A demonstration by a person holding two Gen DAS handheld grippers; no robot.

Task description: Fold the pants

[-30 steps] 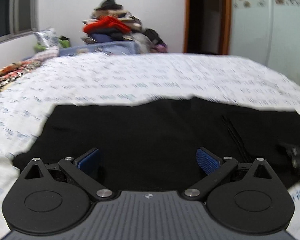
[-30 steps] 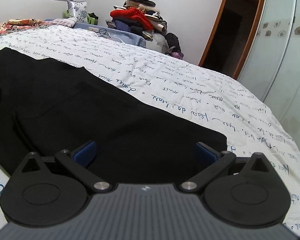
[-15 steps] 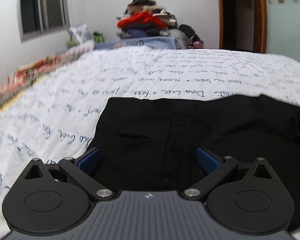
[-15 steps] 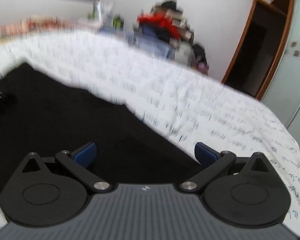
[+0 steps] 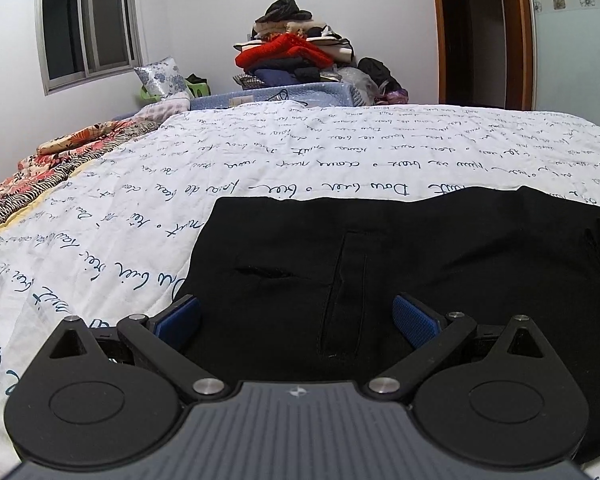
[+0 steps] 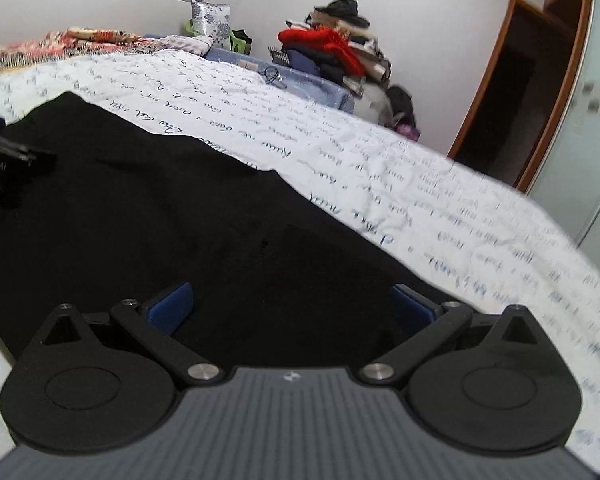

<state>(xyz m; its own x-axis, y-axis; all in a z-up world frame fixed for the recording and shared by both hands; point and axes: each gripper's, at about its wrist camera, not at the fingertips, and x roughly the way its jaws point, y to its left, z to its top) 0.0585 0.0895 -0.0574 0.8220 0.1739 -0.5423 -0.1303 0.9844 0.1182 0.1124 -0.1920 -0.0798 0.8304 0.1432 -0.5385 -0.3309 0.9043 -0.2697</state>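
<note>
- You're holding the left gripper (image 5: 296, 322) low over the black pants (image 5: 400, 264), its blue fingertips (image 5: 414, 320) spread wide and released, gripping nothing.
- The pants are lying flat on the white quilt (image 5: 260, 160) with the blue handwriting print, filling the view from 6 o'clock out to 3 o'clock in the left wrist view.
- A slit pocket (image 5: 266, 272) is sitting at about 11 o'clock from the gap between your left fingers, and a long vertical seam flap (image 5: 346, 292) is running straight ahead at 12 o'clock.
- The left edge of the pants is ending just past your left-hand blue pad (image 5: 178, 318), with bare quilt beyond it at 9 o'clock.
- You're carrying the right gripper (image 6: 290, 308) over the black pants (image 6: 160, 220) too, jaws wide apart and released, nothing between the blue pads (image 6: 170, 306).
- In the right wrist view the cloth is spreading from 6 o'clock up to 10 o'clock, its far edge running diagonally against the quilt (image 6: 420, 200).
- Your left gripper's black body (image 6: 4, 164) is peeking in at 9 o'clock, over the pants.
- A heap of clothes (image 5: 296, 54) topped with red is standing beyond the bed at 12 o'clock, a window (image 5: 88, 28) at 10 o'clock, a doorway (image 5: 476, 32) at 1 o'clock.
</note>
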